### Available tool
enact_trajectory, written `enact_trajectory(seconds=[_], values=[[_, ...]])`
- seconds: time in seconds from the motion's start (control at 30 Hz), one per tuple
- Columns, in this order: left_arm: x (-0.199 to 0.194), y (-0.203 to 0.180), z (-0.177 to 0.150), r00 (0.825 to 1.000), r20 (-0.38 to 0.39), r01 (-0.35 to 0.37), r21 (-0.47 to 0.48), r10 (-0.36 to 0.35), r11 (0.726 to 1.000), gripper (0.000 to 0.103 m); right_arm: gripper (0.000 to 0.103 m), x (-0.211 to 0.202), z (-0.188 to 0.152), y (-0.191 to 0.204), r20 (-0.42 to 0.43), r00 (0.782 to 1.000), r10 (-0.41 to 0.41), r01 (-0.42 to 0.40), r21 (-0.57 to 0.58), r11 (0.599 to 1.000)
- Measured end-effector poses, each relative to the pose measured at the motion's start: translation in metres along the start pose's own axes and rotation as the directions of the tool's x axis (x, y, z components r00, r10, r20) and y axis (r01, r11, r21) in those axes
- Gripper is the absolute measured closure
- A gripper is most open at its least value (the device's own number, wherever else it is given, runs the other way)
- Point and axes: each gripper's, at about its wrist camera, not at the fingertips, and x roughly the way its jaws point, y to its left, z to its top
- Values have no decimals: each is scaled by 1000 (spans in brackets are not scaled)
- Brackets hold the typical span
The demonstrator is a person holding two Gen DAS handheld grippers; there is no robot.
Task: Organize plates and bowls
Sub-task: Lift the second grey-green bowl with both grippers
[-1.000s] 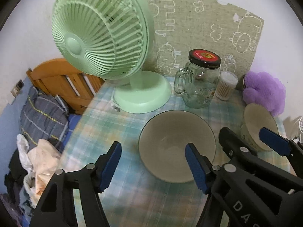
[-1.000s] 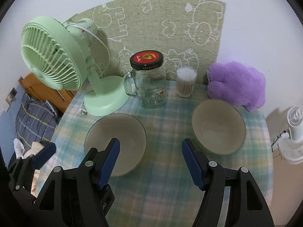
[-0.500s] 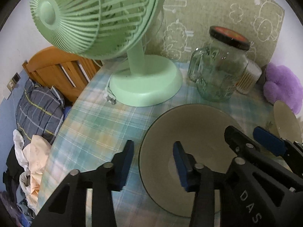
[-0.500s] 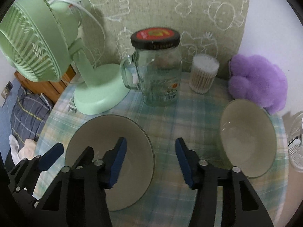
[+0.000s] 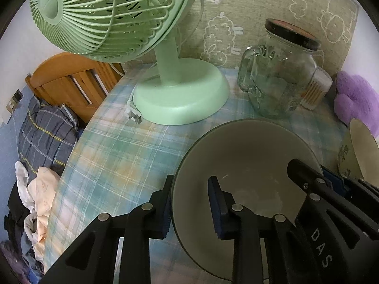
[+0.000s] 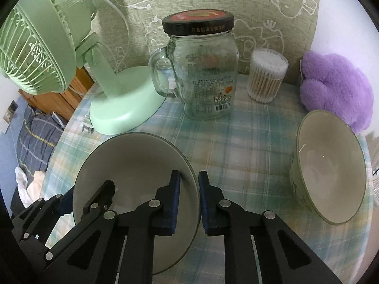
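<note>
A wide, shallow grey-green bowl (image 5: 248, 161) (image 6: 132, 163) rests on the plaid tablecloth (image 6: 236, 146). My left gripper (image 5: 189, 201) straddles its left rim, one pad outside and one inside. Its jaws are closing, and a gap still shows at the inner pad. My right gripper (image 6: 189, 189) is shut on the opposite rim, which passes between its blue pads. Each gripper also shows in the other's view: the right gripper (image 5: 317, 177) and the left gripper (image 6: 85, 194). A smaller, deeper bowl (image 6: 331, 172) (image 5: 360, 146) stands apart at the right.
Behind the bowls stand a green fan (image 6: 123, 104), a lidded glass jar (image 6: 206, 75), a tub of cotton swabs (image 6: 266, 75) and a purple plush (image 6: 336, 87). The table edge (image 5: 71, 163) curves at the left, with a wooden frame (image 5: 71, 82) and clothes beyond it.
Both grippers have come down and forward onto the wide bowl. Their jaws, wide apart a second ago, have narrowed around its left and right rims.
</note>
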Motion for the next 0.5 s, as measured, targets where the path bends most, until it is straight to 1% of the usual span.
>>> enact_trajectory(seconds=[0.27, 0.5], values=[[-17, -3, -14, 1000, -5, 22, 13, -22, 1000, 77, 84, -21, -14, -5, -2, 1000, -15, 15, 17, 1000], [-50, -5, -25, 998, 22, 55, 41, -56, 998, 77, 84, -58, -29, -6, 25, 999, -47, 46, 45, 998]])
